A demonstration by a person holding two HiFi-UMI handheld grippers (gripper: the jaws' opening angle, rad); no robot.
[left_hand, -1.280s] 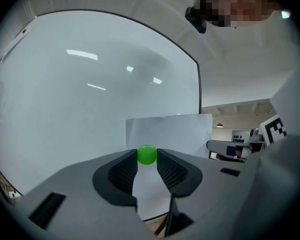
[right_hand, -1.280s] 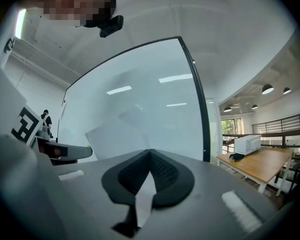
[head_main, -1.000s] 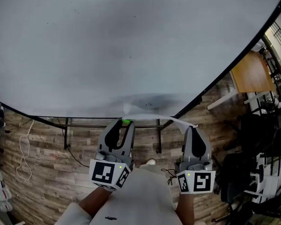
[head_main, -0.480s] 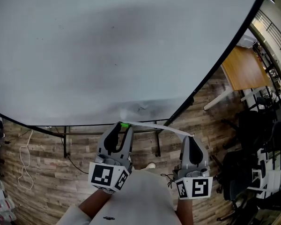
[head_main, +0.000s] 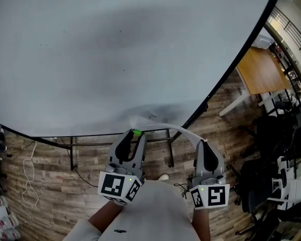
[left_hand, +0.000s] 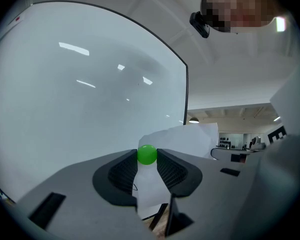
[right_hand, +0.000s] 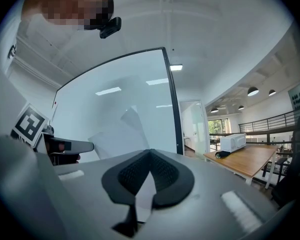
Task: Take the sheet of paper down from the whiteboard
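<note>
From where I sit, most of the job looks done. My left gripper (head_main: 134,137) points at the bottom of the whiteboard (head_main: 115,44) with its jaws pinching a small green magnet (left_hand: 147,154); the left gripper view shows the ball pressed between the two pads right at their tips. I take that magnet to be what pinned the sheet of paper (head_main: 176,129), so I judge the pin is off the sheet. My right gripper (head_main: 203,144) has its jaws pressed together on one edge of the sheet. The right gripper view shows the white paper running down through the narrow slit between the pads and curling up in front of the board beyond them. In the head view the sheet shows almost edge-on, as a thin white arc from the right gripper across to a spot just past the left gripper's tips, close to the board's lower edge. I cannot tell whether that far end touches the board or merely hangs near it. What I think is left is to draw the sheet clear of the board with the right gripper and bring it down. The magnet also needs to go somewhere, and no worktop shows within reach, only the wooden floor (head_main: 50,185) below.
</note>
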